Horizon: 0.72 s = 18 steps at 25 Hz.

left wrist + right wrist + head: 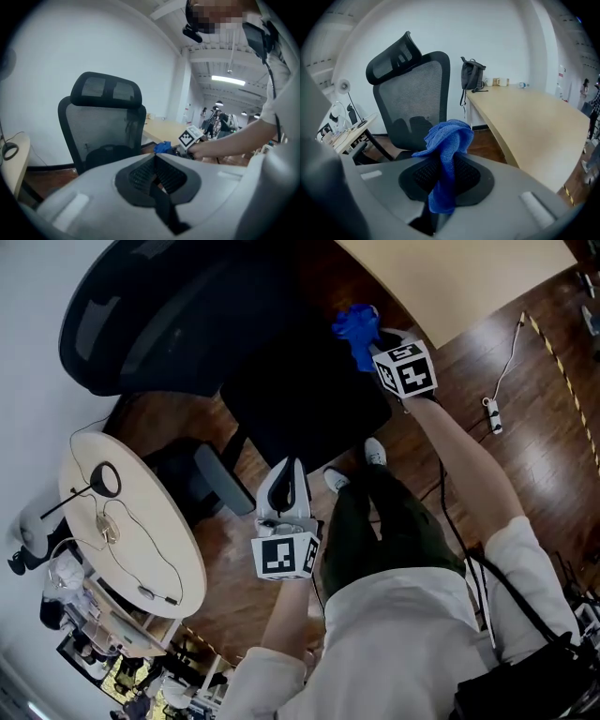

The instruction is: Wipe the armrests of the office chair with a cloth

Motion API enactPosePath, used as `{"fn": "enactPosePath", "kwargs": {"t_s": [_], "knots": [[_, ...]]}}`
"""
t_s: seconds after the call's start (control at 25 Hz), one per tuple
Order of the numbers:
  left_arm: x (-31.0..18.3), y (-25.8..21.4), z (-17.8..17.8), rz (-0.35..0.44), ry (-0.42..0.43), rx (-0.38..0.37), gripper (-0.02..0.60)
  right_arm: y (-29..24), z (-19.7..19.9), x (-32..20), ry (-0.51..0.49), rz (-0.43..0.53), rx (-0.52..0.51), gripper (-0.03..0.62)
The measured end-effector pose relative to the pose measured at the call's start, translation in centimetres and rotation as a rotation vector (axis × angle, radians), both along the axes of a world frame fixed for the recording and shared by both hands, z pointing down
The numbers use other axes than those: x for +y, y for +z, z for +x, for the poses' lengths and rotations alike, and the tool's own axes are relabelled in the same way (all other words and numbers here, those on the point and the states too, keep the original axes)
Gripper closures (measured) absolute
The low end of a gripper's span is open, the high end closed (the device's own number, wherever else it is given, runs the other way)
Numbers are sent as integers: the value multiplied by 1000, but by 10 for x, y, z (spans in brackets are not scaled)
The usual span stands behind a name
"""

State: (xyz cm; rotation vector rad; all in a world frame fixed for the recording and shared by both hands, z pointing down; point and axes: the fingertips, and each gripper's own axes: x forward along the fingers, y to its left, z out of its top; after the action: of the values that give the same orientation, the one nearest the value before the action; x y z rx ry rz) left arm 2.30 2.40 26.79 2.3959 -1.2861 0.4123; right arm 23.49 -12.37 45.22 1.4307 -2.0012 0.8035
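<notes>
The black mesh office chair (281, 381) stands in front of me, its backrest (103, 126) toward the white wall. One grey armrest pad (223, 480) shows at the seat's left side. My right gripper (380, 345) is over the seat's far right edge, shut on a blue cloth (356, 332). The blue cloth (447, 154) hangs bunched between that right gripper's (440, 173) jaws. My left gripper (286, 470) is held near the seat's front, close to the armrest pad, shut with nothing in it. The left gripper (154, 161) faces the backrest, with the cloth (162, 146) beyond it.
A round white table (178, 559) with cables and a headset stands at the left. A long beige desk (534, 126) runs along the right, with a dark backpack (471, 77) at its far end. A power strip (492, 413) lies on the wooden floor.
</notes>
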Motion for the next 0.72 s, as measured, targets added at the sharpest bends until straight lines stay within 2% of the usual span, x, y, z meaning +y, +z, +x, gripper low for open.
{"fn": "enactPosePath", "kwargs": {"t_s": [0.16,0.44,0.6,0.72], "knots": [[-2,-1,-2,-15,-10,41,591,3,-2,33,-22,0,24,525],[-1,-9,6,-1,20,66,591,1,31,188,65,-36,32,525],[2,0,7,-14,26,72,591,5,42,207,107,-6,23,526],[3,-2,2,-10,8,100,591,-20,34,200,125,86,-46,526]]}}
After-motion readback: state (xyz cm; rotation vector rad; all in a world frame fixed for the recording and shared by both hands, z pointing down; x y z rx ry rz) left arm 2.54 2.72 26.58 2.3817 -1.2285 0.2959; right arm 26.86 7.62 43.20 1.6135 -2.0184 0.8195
